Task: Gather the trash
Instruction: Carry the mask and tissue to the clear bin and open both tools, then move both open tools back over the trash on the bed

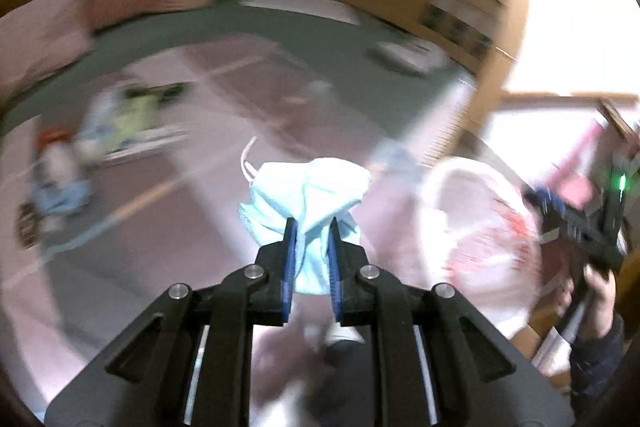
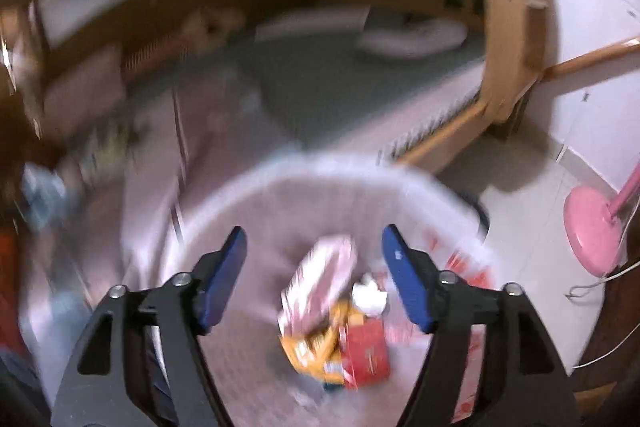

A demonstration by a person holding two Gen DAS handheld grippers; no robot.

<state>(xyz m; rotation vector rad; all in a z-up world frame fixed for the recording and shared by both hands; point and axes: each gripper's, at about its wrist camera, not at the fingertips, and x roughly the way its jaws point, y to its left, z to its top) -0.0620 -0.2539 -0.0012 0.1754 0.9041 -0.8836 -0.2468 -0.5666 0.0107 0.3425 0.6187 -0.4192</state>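
Observation:
My left gripper is shut on a crumpled light-blue face mask and holds it above the pink bedcover. To its right is the open white plastic bag, with my right gripper beside it. In the right wrist view my right gripper is open and empty, right over the mouth of the white bag. Inside the bag lie a red packet, a yellow wrapper and a pink-and-white wrapper. Both views are blurred.
More litter lies on the bed at the left: a yellow-green packet and blue scraps. A white pillow lies at the far end. The wooden bed frame stands to the right, with a pink lamp base on the floor.

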